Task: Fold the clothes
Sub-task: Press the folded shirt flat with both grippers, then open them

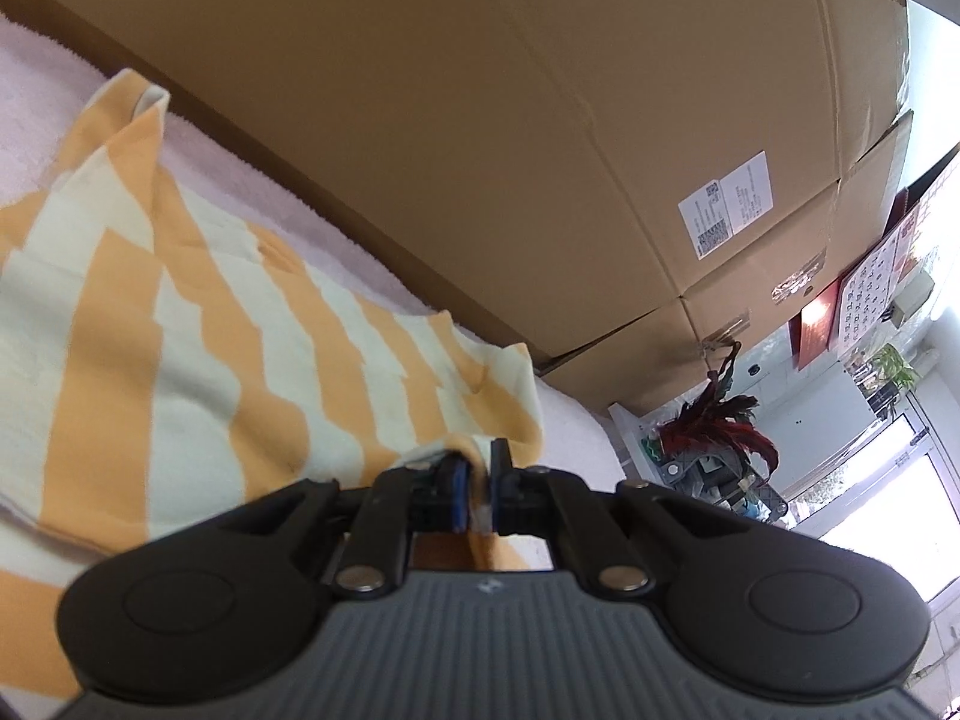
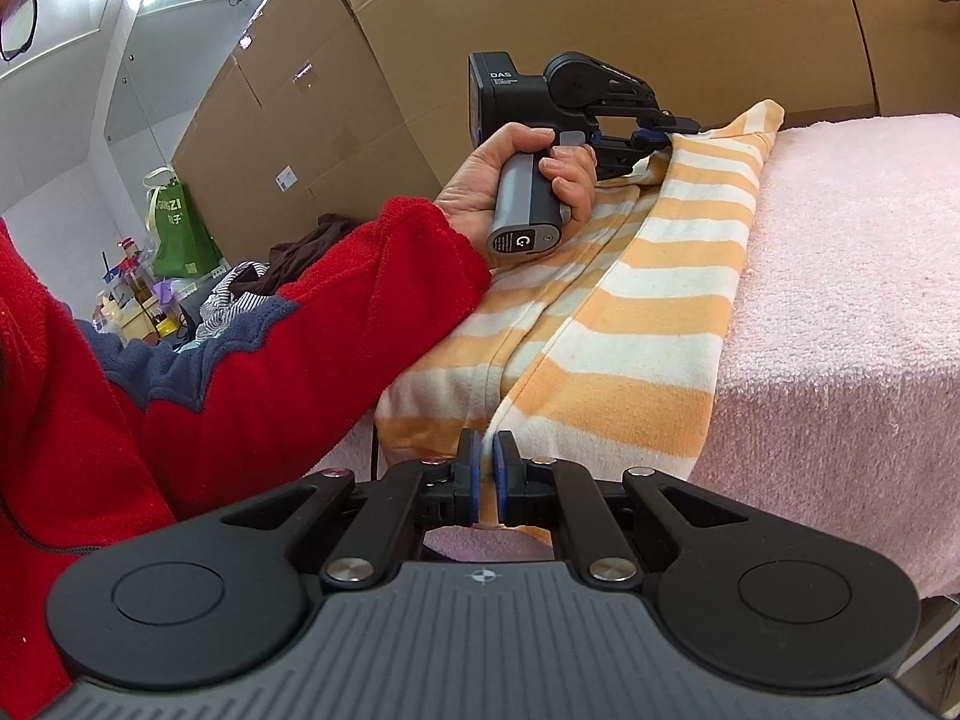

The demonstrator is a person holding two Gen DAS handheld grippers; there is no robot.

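Currently one orange-striped garment lies on the pink towel-covered table, far edge close to the cardboard boxes. Left gripper clamped on its far end, right gripper pinching the near hem. Bare towel to the right; red sleeve crowds the left.

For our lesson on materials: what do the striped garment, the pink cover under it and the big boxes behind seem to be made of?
Striped garment: soft knit, probably cotton; matte, it drapes and creases.
Pink cover: terry-like towelling; fuzzy, looped nap.
Boxes: brown corrugated cardboard; dull surface, taped seams.
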